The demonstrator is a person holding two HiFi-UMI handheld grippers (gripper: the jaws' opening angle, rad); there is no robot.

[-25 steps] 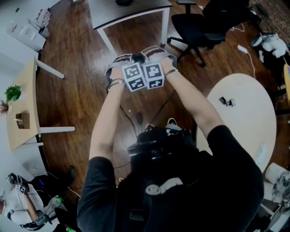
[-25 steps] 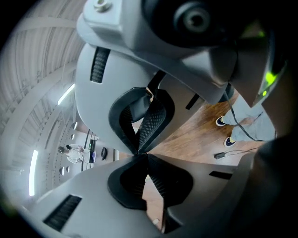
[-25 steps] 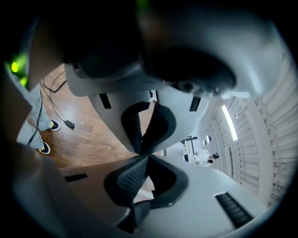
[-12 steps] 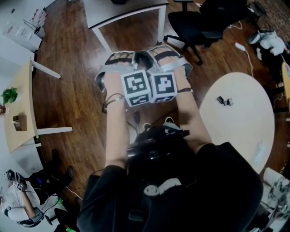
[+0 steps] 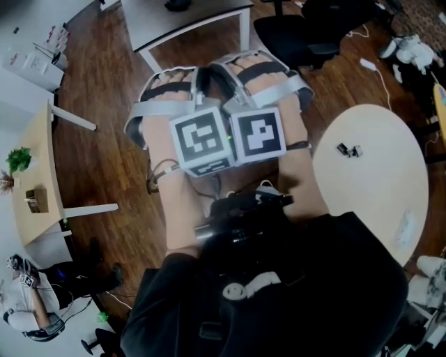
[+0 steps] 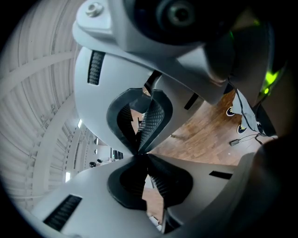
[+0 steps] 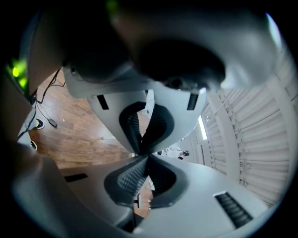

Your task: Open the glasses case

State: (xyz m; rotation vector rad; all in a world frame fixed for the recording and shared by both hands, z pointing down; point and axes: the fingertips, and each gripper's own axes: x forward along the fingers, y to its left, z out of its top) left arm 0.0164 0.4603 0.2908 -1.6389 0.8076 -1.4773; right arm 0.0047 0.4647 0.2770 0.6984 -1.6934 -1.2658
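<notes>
No glasses case shows in any view. In the head view both hands hold the grippers side by side, raised close under the camera. The left marker cube (image 5: 201, 144) touches the right marker cube (image 5: 258, 136). In the left gripper view my left gripper (image 6: 138, 155) is shut, its ribbed pads meeting at the tips with nothing between them. In the right gripper view my right gripper (image 7: 146, 155) is likewise shut and empty. Both look out over wooden floor and a far wall of the room.
A round white table (image 5: 376, 188) stands at the right with a small dark object (image 5: 346, 150) on it. A black office chair (image 5: 300, 31) and a white desk (image 5: 188, 21) stand ahead. At the left is a wooden table (image 5: 35, 174). Another person (image 5: 28, 317) sits at lower left.
Both grippers have risen together toward the head camera and now look much larger. They stay side by side and their jaws stay shut.
</notes>
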